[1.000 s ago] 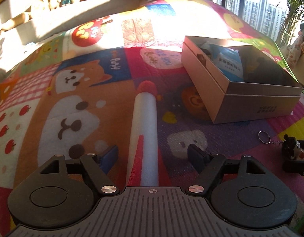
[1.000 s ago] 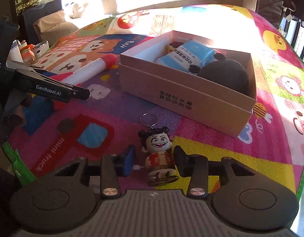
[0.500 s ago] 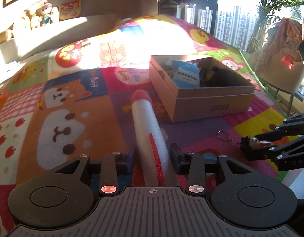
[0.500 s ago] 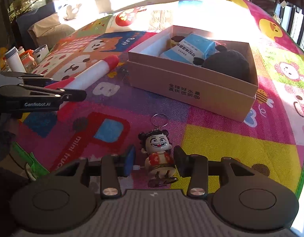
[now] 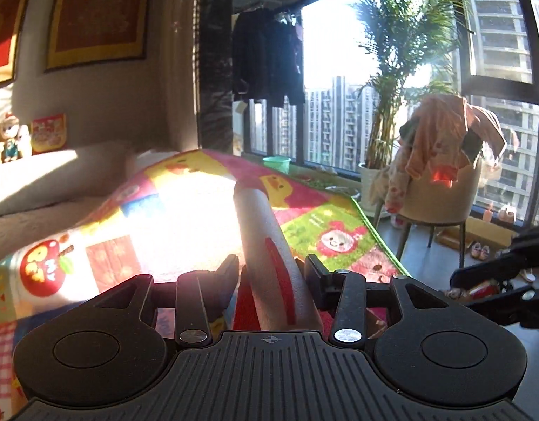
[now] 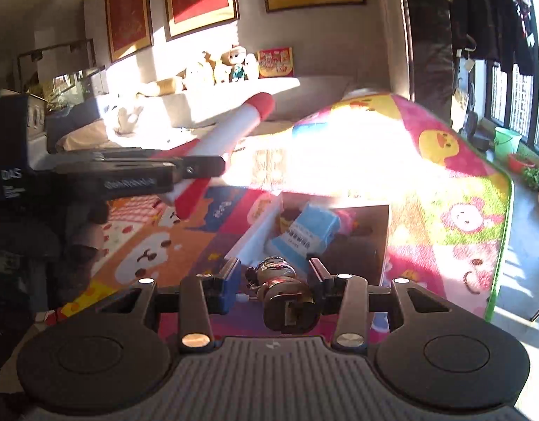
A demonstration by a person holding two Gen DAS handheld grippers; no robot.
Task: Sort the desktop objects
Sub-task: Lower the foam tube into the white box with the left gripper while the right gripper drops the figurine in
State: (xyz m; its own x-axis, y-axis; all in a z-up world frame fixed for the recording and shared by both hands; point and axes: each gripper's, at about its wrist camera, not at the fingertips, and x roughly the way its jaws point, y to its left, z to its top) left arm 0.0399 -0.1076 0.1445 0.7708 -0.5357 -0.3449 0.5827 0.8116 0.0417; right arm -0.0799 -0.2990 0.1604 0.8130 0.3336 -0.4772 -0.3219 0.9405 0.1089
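A white foam rocket (image 5: pixel 258 224) with red fins and a red tip sits between the fingers of my left gripper (image 5: pixel 271 263), lifted off the mat. The jaws are opening a little while their pads still press on it. From the right wrist view the rocket (image 6: pixel 234 122) hangs in the air, with the left gripper (image 6: pixel 199 168) on its tail. My right gripper (image 6: pixel 273 266) is shut on a small grinning figurine keychain (image 6: pixel 280 273), held above the near end of the open cardboard box (image 6: pixel 371 242). The box holds a blue packet (image 6: pixel 304 231) and dark items.
The bright cartoon play mat (image 6: pixel 444 175) covers the surface under both grippers. A sofa back with plush toys (image 6: pixel 230 63) lies beyond it. A chair draped in clothes (image 5: pixel 441 182), a potted palm (image 5: pixel 392 105) and a green bucket (image 6: pixel 507 140) stand by the window.
The left gripper closed on the rocket and raised it off the mat. The right gripper rose with the figurine and now hangs over the box. Both views have tipped up toward the room.
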